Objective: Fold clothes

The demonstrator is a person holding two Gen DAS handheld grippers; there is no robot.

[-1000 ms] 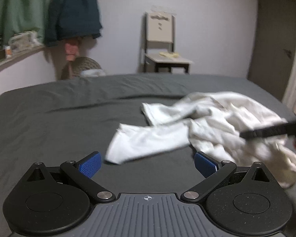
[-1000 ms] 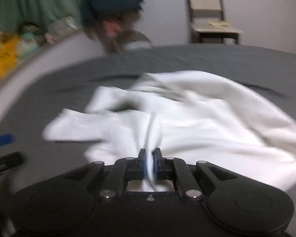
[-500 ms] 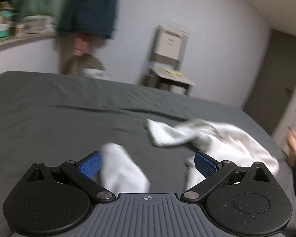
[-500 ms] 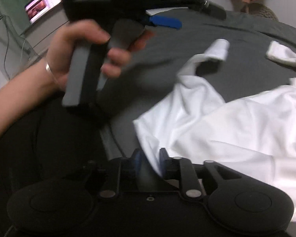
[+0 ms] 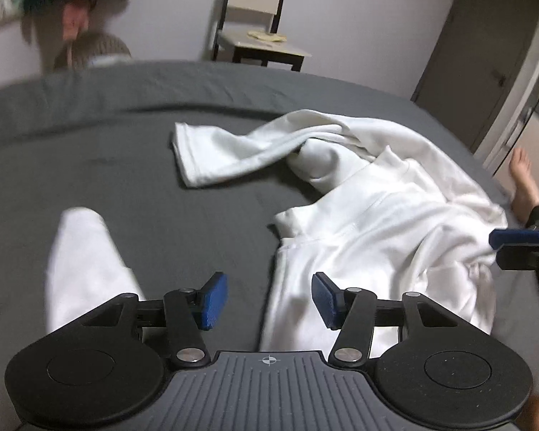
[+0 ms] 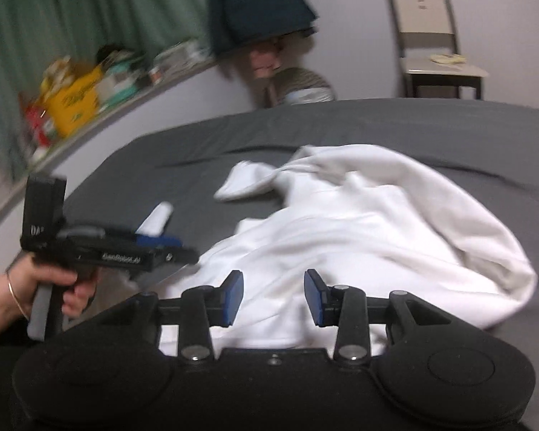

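A: Left wrist view first. Where is the garment?

B: The white sweatshirt (image 5: 388,215) lies crumpled on the grey bed (image 5: 90,151), filling the centre and right of the frame, one sleeve (image 5: 82,265) at lower left. The left tongs (image 5: 269,300) have just been closing; they stand half apart at bottom centre, the hem's edge showing between the pads, untouched. The right tongs (image 5: 517,237) poke in at the right edge.

A: And the right wrist view?

B: The sweatshirt (image 6: 370,222) fills the middle. The right tongs (image 6: 273,296) have just been opening, and nothing is gripped. At left a hand (image 6: 36,283) holds the left tongs (image 6: 158,240); the white lettering on their side is too blurred to read.
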